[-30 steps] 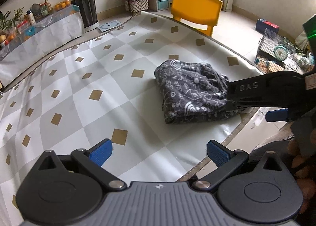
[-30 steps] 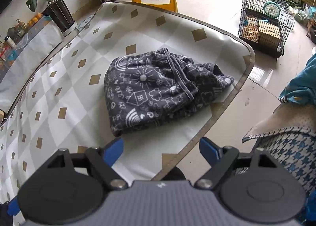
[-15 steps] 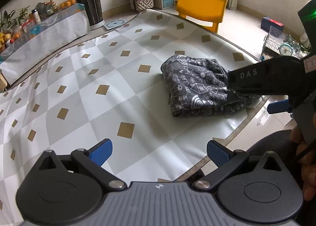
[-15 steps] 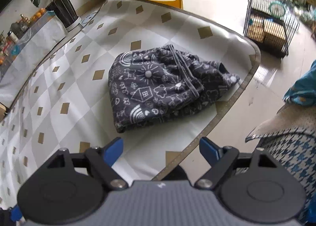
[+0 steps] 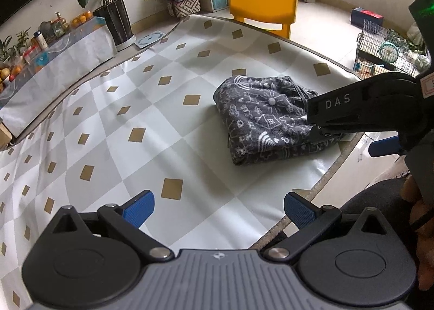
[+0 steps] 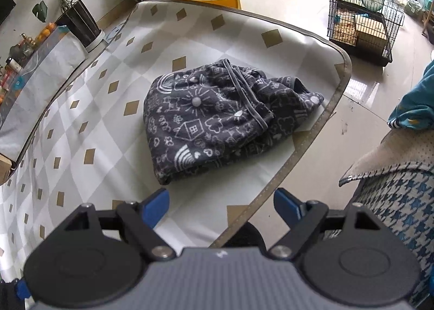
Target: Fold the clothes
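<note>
While the dark printed garment (image 6: 217, 123) lies folded on the bench (image 5: 114, 131) ahead of both sets of fingers | left gripper (image 5: 218, 208) spread, empty | right gripper (image 6: 221, 205) spread, empty | step: fold looks done, 1 bundle | next: probably fetch another garment or tidy the loose edge.

Left gripper (image 5: 218, 208) and right gripper (image 6: 221, 205): both angled downward, jaws spread wide, nothing between the pads.

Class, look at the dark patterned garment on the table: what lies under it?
The folded garment rests on the diamond-patterned tablecloth, near its corner. Whatever is between its layers, or directly beneath it, is hidden.
</note>
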{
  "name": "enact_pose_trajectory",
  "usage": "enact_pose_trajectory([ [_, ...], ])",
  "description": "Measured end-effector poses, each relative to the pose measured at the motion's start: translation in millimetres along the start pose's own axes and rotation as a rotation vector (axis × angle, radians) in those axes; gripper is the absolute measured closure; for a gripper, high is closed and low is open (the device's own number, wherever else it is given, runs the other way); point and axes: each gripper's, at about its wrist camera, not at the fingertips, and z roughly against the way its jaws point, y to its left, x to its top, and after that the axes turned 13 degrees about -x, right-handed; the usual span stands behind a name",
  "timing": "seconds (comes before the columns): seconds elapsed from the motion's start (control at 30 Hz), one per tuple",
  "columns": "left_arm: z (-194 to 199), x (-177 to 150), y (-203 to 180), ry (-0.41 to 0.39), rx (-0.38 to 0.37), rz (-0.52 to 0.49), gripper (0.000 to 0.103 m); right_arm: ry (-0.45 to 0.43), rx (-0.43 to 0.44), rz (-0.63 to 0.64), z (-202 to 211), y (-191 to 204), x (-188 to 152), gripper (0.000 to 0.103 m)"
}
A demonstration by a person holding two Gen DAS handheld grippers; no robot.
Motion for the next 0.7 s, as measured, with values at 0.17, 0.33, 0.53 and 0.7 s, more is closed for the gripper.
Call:
enact_pose_trajectory([
  [0.17, -3, -1, 2, 0.01, -0.004, 0.009, 0.0, -0.005, -0.004, 0.016, 0, 3, 0, 0.019],
  [0.33, -3, -3, 8, 0.017, -0.02, 0.037, 0.0, -0.025, -0.026, 0.052, 2, 11, -2, 0.019],
  [0.53, -6, -11, 25, 0.028, -0.014, 0.111, 0.0, -0.03, -0.043, 0.089, 3, 18, -3, 0.019],
  [0.7, -11, -28, 47, 0.049, -0.004, 0.158, 0.0, -0.016, -0.048, 0.115, 1, 26, -3, 0.019],
])
